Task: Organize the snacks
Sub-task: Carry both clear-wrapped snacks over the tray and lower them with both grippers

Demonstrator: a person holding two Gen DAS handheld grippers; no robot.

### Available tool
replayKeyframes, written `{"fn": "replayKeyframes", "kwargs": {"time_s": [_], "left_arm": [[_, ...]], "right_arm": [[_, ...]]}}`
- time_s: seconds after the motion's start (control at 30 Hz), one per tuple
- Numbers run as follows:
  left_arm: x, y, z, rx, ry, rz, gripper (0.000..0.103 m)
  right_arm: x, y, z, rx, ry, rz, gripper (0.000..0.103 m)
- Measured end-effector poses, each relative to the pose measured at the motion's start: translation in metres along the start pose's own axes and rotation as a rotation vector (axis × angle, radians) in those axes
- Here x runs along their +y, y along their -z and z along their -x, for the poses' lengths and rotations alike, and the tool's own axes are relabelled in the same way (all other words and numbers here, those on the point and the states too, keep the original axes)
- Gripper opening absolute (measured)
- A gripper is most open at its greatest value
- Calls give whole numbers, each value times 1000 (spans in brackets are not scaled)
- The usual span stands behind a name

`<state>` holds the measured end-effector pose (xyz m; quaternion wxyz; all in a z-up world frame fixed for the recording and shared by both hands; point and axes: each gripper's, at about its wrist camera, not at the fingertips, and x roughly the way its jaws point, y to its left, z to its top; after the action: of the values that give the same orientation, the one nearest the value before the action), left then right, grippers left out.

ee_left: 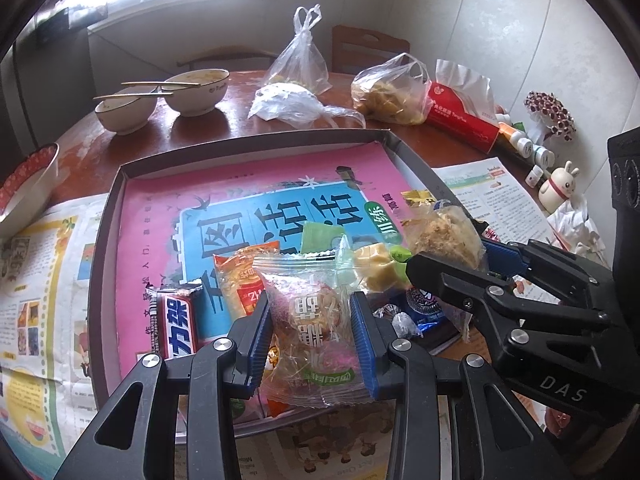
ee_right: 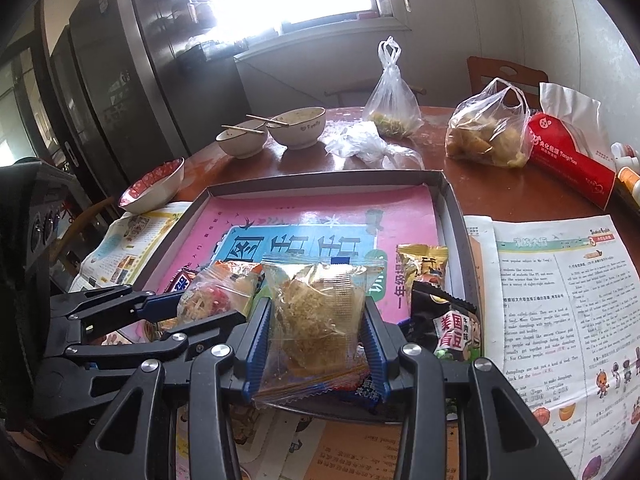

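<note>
- Left gripper (ee_left: 311, 322) is clamped on a clear-wrapped pastry (ee_left: 314, 320), held over the near end of the shallow box (ee_left: 256, 140).
- Right gripper (ee_right: 316, 320) is clamped on a clear packet of floss cake (ee_right: 318, 312), just beside the left one.
- Loose snacks lie in the box on a pink book (ee_left: 256, 188): a chocolate bar (ee_left: 176, 324), an orange packet (ee_left: 240, 276), a yellow sweet (ee_left: 376, 264).
- Two bowls (ee_left: 196, 92) with chopsticks stand well behind on the table (ee_left: 224, 120).
</note>
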<state>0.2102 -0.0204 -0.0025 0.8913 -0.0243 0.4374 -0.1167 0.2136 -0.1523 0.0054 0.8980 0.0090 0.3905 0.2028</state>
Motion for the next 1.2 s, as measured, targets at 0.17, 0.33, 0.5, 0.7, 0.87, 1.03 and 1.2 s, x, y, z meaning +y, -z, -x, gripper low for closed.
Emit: {"fn": "replayKeyframes", "kwargs": {"time_s": [0.17, 0.33, 0.5, 0.7, 0.87, 1.03, 1.2], "left_arm": [[1, 0, 0, -1, 0, -1, 39], [1, 0, 0, 0, 1, -2, 39], [1, 0, -1, -1, -6, 0, 39], [2, 0, 0, -1, -8, 3, 39], [2, 0, 1, -1, -10, 1, 39], [1, 0, 0, -1, -10, 1, 39], [3, -1, 0, 0, -13, 7, 40]], "right_arm": [[1, 1, -2, 3, 15, 8, 43], [2, 1, -3, 7, 21, 11, 44], [5, 2, -4, 8, 37, 31, 44], [6, 3, -4, 8, 50, 41, 44], [9, 4, -2, 0, 74, 64, 44], [10, 5, 0, -1, 81, 75, 45], [11, 5, 2, -8, 76, 75, 49]]}}
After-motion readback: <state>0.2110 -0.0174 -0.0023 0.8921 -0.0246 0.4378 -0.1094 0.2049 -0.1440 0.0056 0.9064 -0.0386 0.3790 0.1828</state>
